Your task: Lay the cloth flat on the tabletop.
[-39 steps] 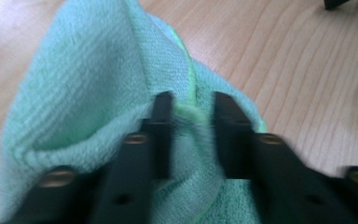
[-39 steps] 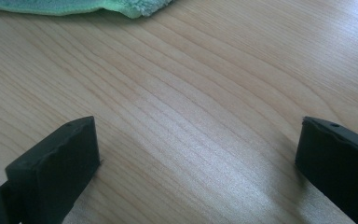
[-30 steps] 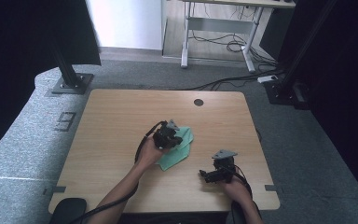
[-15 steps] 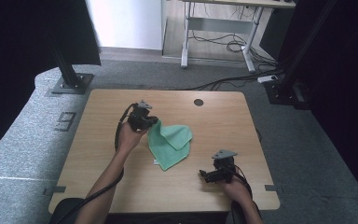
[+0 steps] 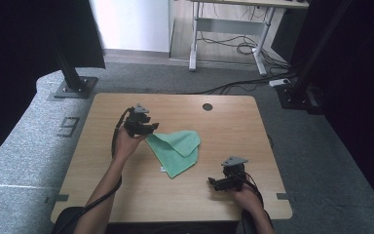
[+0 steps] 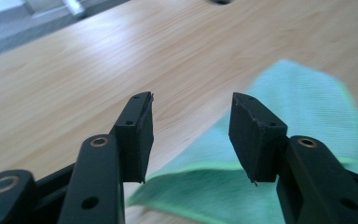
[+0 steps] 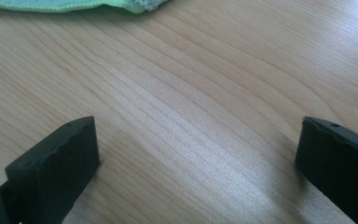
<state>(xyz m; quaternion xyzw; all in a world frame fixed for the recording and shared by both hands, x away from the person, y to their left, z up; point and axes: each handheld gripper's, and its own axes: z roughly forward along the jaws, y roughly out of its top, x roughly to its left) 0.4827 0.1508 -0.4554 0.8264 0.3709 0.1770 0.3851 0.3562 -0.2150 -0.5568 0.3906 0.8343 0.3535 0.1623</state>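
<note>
The left claw (image 5: 152, 127) has swung back in from the far left to the cloth's (image 5: 177, 149) left corner, jaws half open, holding nothing. The cloth lies folded mid-surface (image 5: 102, 161), likely needing another fold. The right claw (image 5: 213, 182) rests wide open, empty.

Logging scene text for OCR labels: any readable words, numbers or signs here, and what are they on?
"9": one large dark figure on the grey floor mat left of the table; could equally be a bare marking.
Small white tag at the green cloth's near corner: too small to read.
Left gripper, right gripper: no legible text.
</note>
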